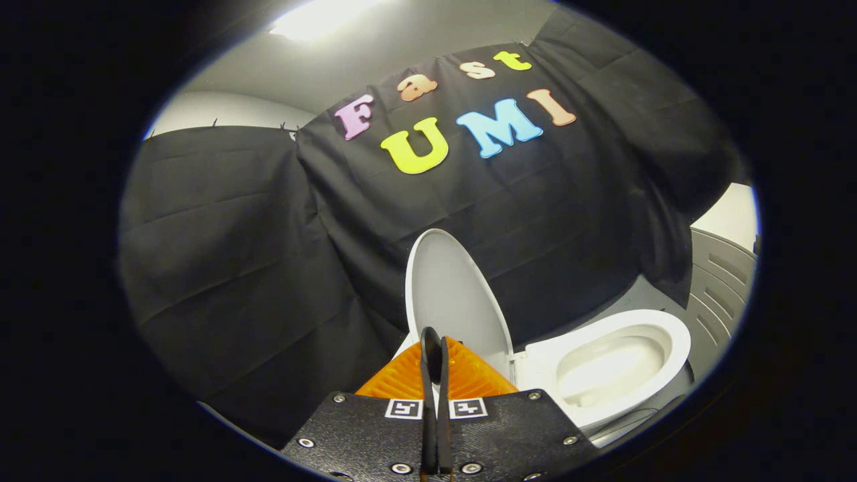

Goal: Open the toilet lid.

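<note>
**Jaws pressed together, lid upright**

Jaws pressed together on the gripper (434, 348), fingers (428, 375) meeting with nothing between them. Just ahead of the tips, the toilet lid (452, 294) stands raised, its pale inner face showing, against the black cloth wall (234, 254). Off to one side lies the toilet bowl (609, 368), white, open, glossy inside; its contents cannot be made out.
</note>
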